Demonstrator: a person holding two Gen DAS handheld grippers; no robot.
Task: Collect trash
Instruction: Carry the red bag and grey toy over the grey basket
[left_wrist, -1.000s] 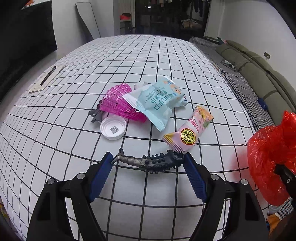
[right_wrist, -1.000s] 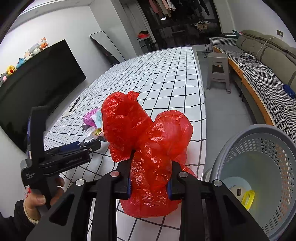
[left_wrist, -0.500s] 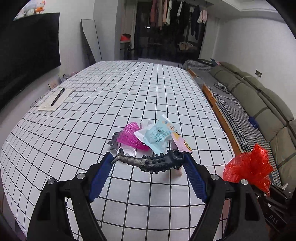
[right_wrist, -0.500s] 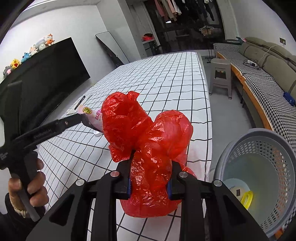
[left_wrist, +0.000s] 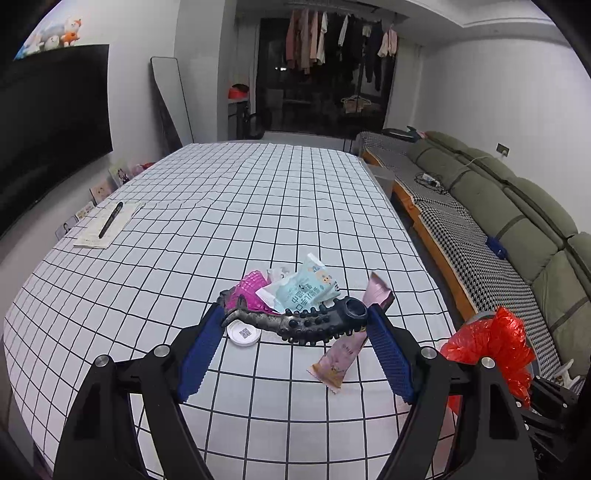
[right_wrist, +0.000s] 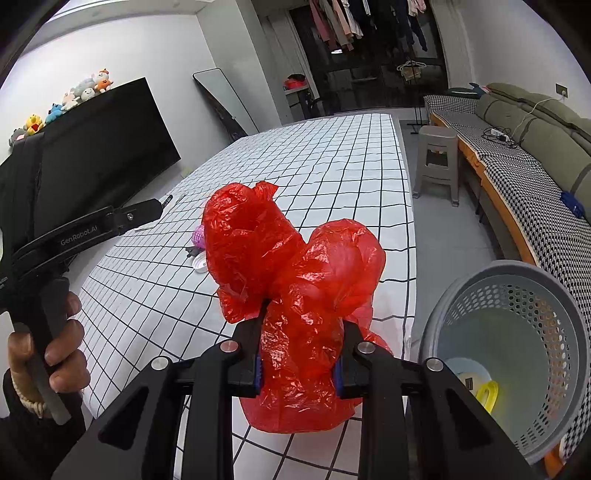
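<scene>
My left gripper (left_wrist: 295, 328) is shut on a black knobbly rubber piece (left_wrist: 303, 323), held lengthwise between its blue pads above the checked table (left_wrist: 221, 206). Below lie a pink snack wrapper (left_wrist: 341, 360), a blue packet (left_wrist: 304, 291), a pink mesh piece (left_wrist: 249, 290) and a white lid (left_wrist: 243, 333). My right gripper (right_wrist: 297, 363) is shut on a crumpled red plastic bag (right_wrist: 295, 280) at the table's right edge, left of a grey trash basket (right_wrist: 517, 354). The bag also shows in the left wrist view (left_wrist: 491, 345).
A paper with a pen (left_wrist: 109, 225) lies far left on the table. The basket holds a yellow item (right_wrist: 487, 395). A grey stool (right_wrist: 437, 162) and a green sofa (right_wrist: 535, 118) stand to the right. A black TV (right_wrist: 92, 147) hangs on the left wall.
My left gripper has lifted and pulled back with the black piece; the table trash now lies farther below. The right gripper keeps its hold on the red bag, nearly still.
</scene>
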